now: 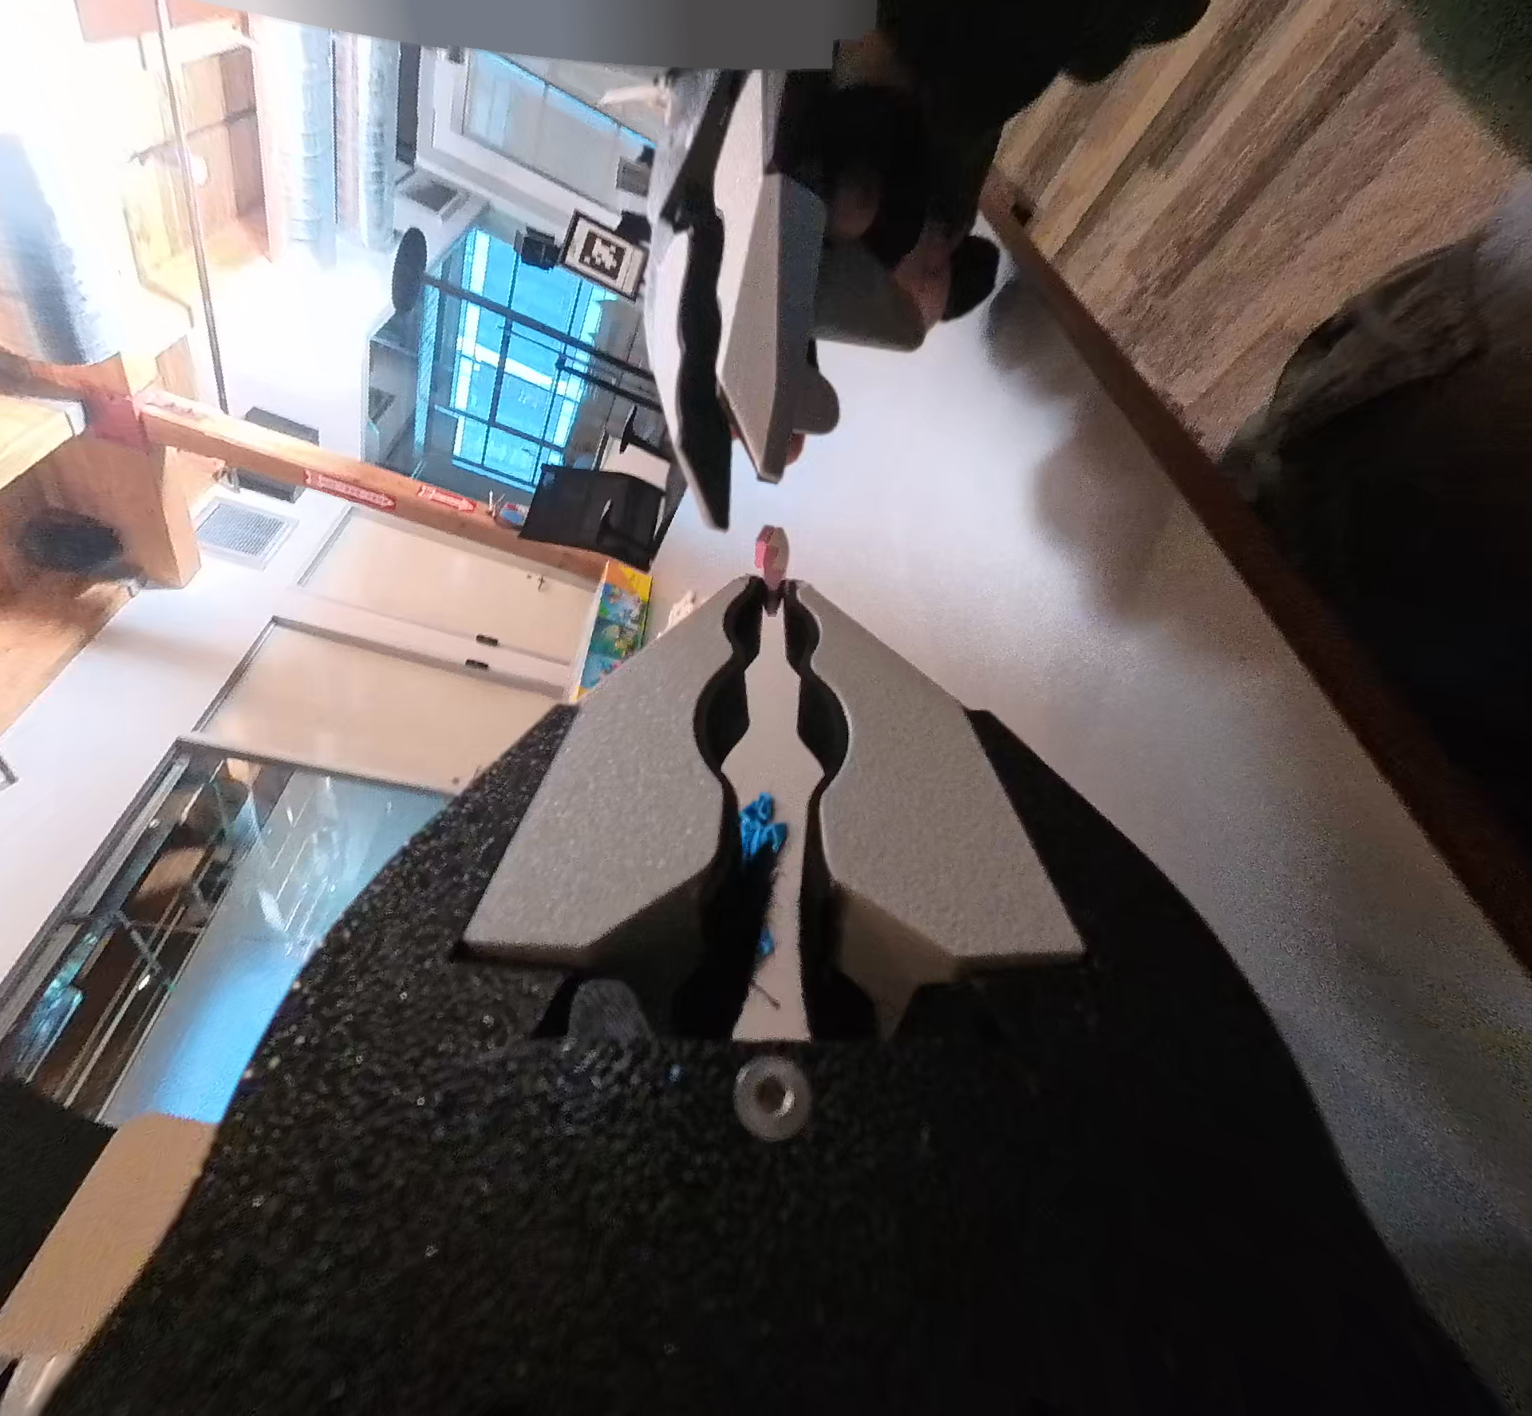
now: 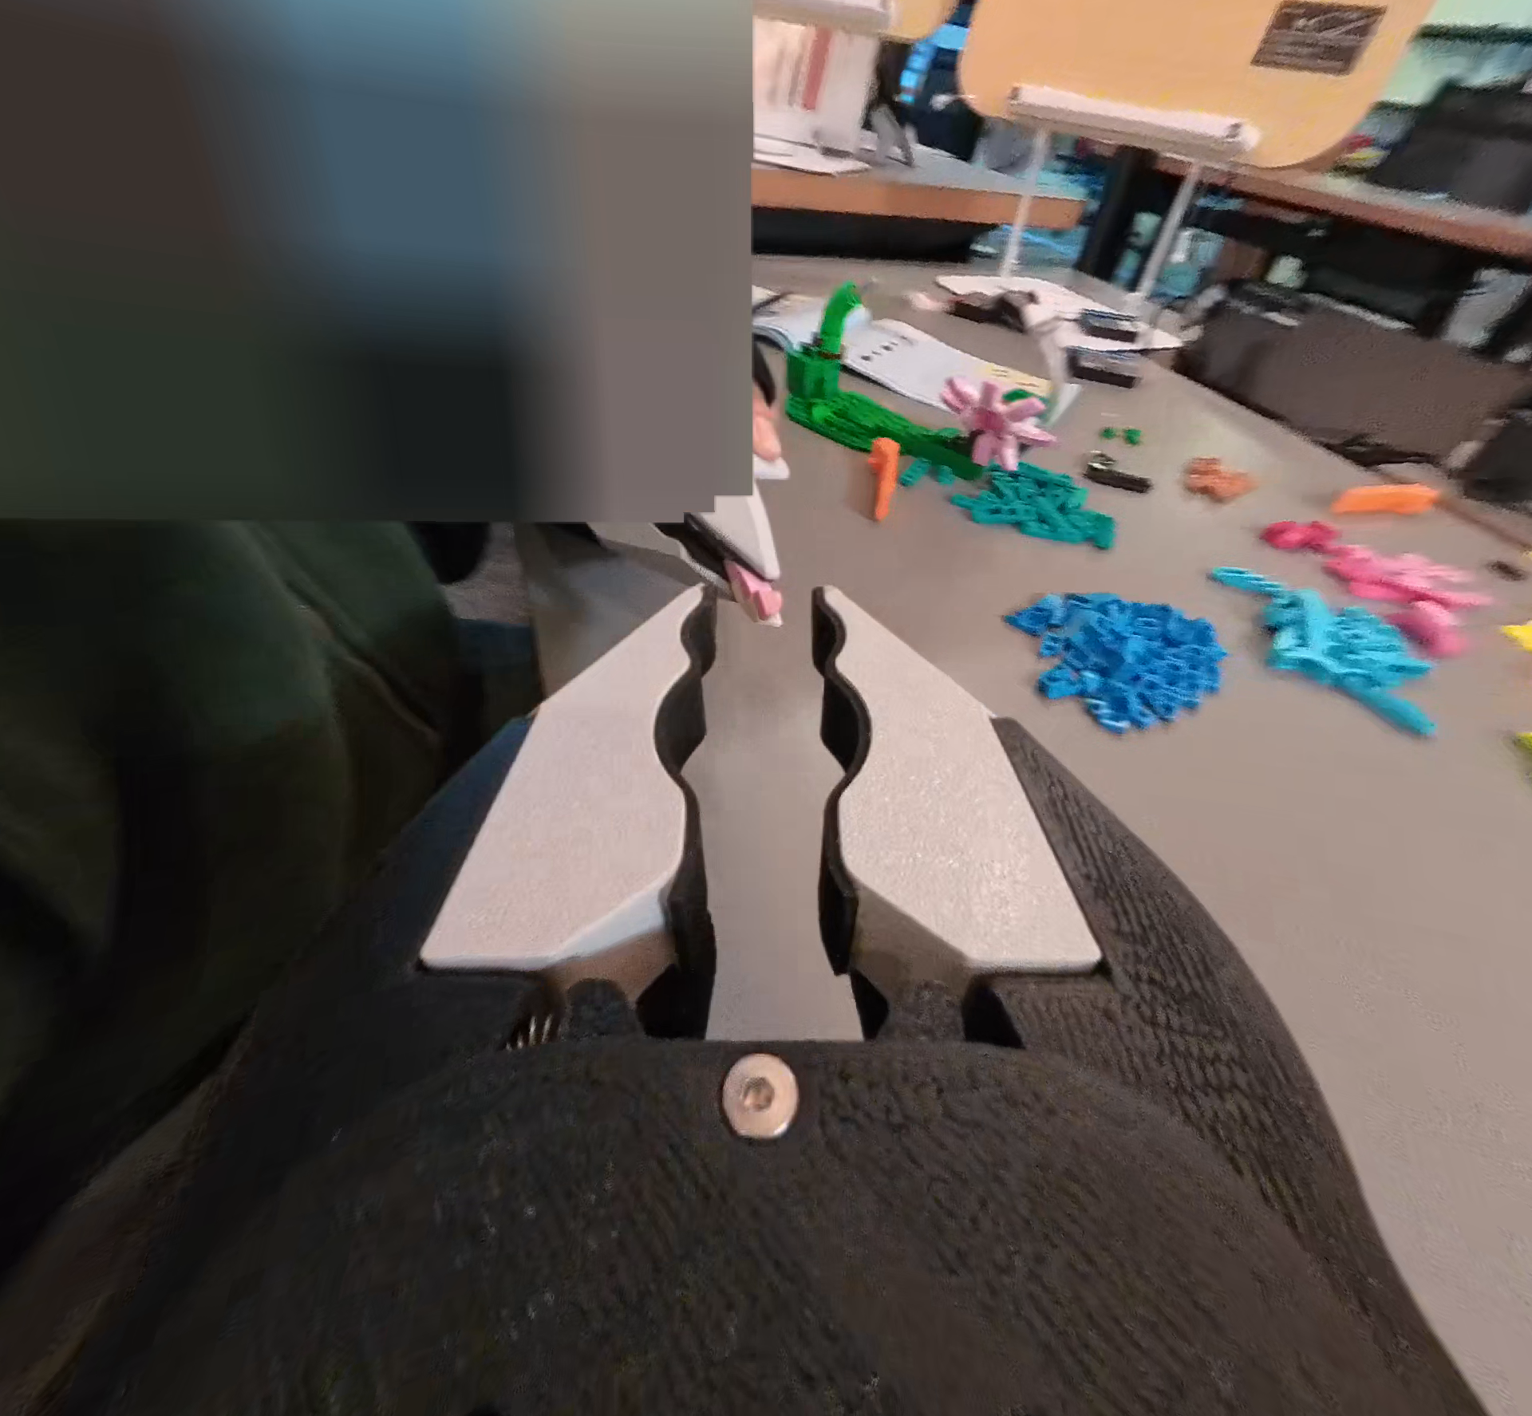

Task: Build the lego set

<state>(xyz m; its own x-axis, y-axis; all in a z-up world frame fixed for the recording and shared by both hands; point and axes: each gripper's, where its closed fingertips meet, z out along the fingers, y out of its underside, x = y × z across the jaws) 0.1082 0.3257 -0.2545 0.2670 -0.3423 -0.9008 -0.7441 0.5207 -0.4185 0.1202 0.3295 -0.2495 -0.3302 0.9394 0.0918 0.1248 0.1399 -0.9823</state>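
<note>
My left gripper (image 1: 773,587) is shut on a small pink lego piece (image 1: 773,547), pinched at the fingertips and held above the grey table (image 1: 953,630). My right gripper (image 2: 763,594) is open and empty. Its tips sit on either side of the pink piece (image 2: 756,595), which the left gripper (image 2: 746,543) brings in from the upper left. In the left wrist view the right gripper (image 1: 744,502) faces mine, tips just apart from the piece. A green lego build (image 2: 862,415) with a pink flower (image 2: 995,419) lies farther back.
Sorted piles lie on the table (image 2: 1078,837): blue (image 2: 1127,655), teal (image 2: 1036,506), cyan (image 2: 1335,638), pink (image 2: 1393,572). An upright orange piece (image 2: 884,477) and an open instruction booklet (image 2: 912,357) are near the build. A person's dark green sleeve (image 2: 207,755) fills the left.
</note>
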